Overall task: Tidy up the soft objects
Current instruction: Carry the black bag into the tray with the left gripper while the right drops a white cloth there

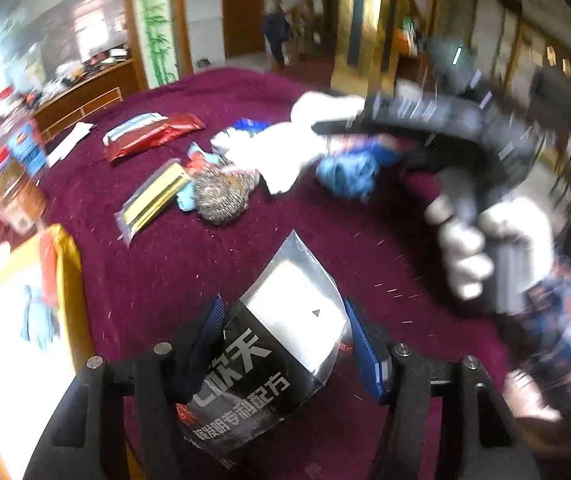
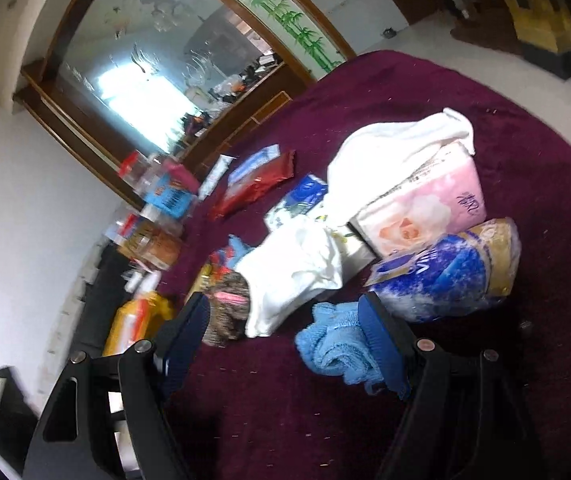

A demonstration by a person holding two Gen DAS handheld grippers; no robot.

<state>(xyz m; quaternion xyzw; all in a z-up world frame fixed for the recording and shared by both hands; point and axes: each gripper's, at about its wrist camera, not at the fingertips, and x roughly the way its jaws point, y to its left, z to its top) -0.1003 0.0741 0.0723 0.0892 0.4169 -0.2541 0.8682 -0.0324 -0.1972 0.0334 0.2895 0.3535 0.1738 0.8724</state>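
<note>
A flat black-and-silver foil pouch (image 1: 273, 356) with white Chinese lettering sits pinched between my left gripper (image 1: 281, 336) pads, while my right gripper (image 2: 285, 344) hangs open beside the crumpled blue cloth (image 2: 333, 348).

A deep maroon tablecloth (image 1: 245, 264) is seen under everything. A black-and-silver pouch (image 1: 269, 344) with white lettering is framed by blue pads (image 1: 359, 346). A light blue cloth (image 2: 337, 344), a white towel (image 2: 401, 136) and a pink rose-printed tissue pack (image 2: 429, 208) are spotted.
</note>
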